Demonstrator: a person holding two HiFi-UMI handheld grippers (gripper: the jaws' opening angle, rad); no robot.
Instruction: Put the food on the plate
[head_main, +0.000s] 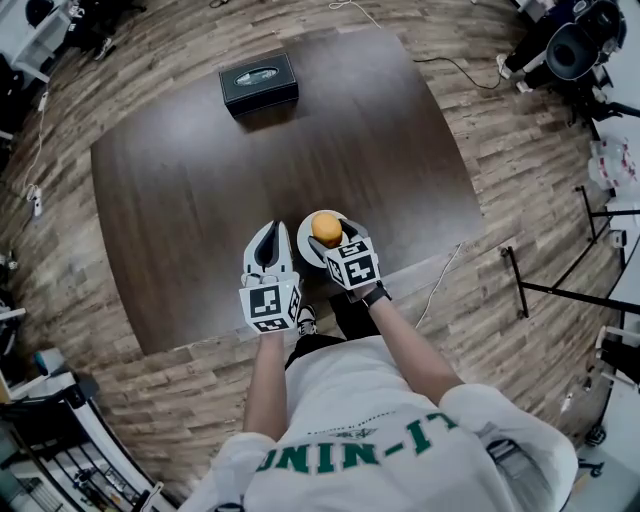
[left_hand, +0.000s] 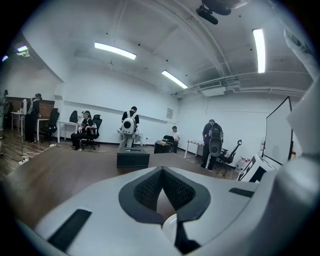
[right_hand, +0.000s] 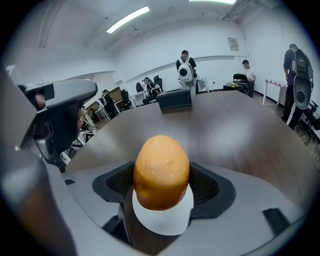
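Observation:
An orange, egg-shaped piece of food (head_main: 326, 228) (right_hand: 161, 172) sits between the pads of my right gripper (head_main: 329, 236) (right_hand: 162, 184), which is shut on it. Directly beneath it lies a small white plate (head_main: 304, 240) (right_hand: 162, 224) near the front edge of the dark wooden table (head_main: 180, 200). I cannot tell whether the food touches the plate. My left gripper (head_main: 269, 230) (left_hand: 162, 171) is just left of the plate, shut, its tips meeting with nothing between them. A sliver of the plate (left_hand: 170, 226) shows under its jaws.
A black box (head_main: 259, 82) (left_hand: 133, 157) (right_hand: 174, 98) stands at the table's far edge. Several people, office chairs and desks are at the far side of the room. Cables and stands lie on the wood floor to the right of the table.

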